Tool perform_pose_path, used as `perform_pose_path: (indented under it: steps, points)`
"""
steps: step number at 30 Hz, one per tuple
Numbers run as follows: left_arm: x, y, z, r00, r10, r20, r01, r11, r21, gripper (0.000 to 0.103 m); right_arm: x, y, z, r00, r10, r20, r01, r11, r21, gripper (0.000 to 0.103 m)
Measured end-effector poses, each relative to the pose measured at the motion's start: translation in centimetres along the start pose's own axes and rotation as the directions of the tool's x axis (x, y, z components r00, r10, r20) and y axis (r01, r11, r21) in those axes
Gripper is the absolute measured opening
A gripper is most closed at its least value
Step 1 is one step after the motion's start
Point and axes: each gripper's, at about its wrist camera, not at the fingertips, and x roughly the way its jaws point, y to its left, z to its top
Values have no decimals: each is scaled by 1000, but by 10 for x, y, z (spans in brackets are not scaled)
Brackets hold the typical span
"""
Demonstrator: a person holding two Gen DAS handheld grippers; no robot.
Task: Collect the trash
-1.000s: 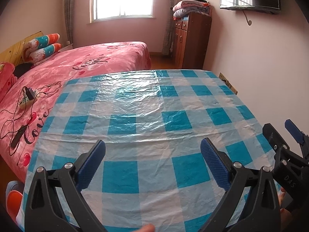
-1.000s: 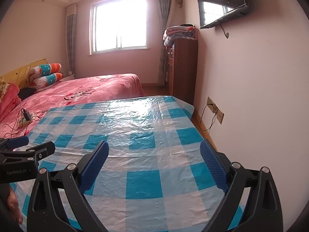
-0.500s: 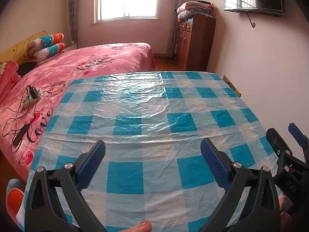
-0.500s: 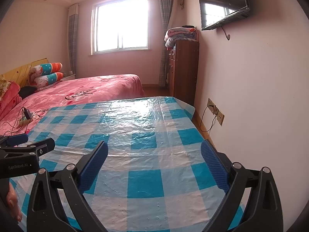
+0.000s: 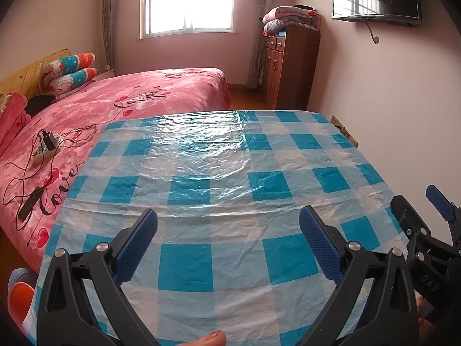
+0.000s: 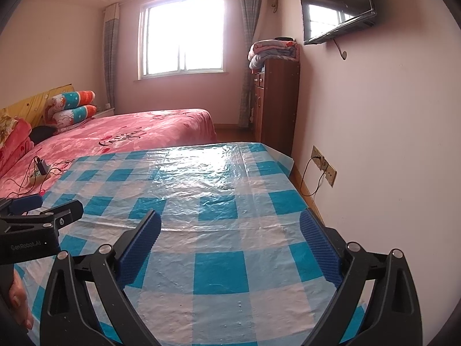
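No trash shows in either view. A table under a blue and white checked plastic cloth (image 5: 224, 173) fills the foreground; it also shows in the right wrist view (image 6: 219, 201). My left gripper (image 5: 229, 222) is open and empty above the near edge of the table. My right gripper (image 6: 230, 225) is open and empty above the table's near right part. The right gripper also shows at the right edge of the left wrist view (image 5: 423, 210). The left gripper shows at the left edge of the right wrist view (image 6: 43, 204).
A pink bed (image 5: 129, 106) lies left of and behind the table, with a power strip and cables (image 5: 46, 147) on it. A brown cabinet (image 6: 273, 103) with folded blankets stands by the right wall. A wall socket (image 6: 324, 165) and a television (image 6: 337, 8) are on that wall.
Both cameras have tilted up and pulled back slightly, so more of the room and window shows. Both grippers stay open and empty.
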Motion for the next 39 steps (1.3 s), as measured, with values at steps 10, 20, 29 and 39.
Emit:
perform_pose_path:
  steps: [10,20,29,39]
  points:
    - [-1,0,0,1000,8,13,-8,1000,-7,99,3,3,-1,1000,7,-4,-7,1000,-11,96]
    - [-2,1,-1,1000,11,20,-11,1000,-8,99,3,3,-1,1000,11,-5,-11,1000,-11,96]
    - [-3,1,-1,1000,13,23,-13,1000,-9,99,3,3,-1,1000,12,-4,-12,1000,-12,96]
    - [1,4,0,1000,16,15,-15,1000,-24,99,5,4,0,1000,16,-8,-16,1000,-18,96]
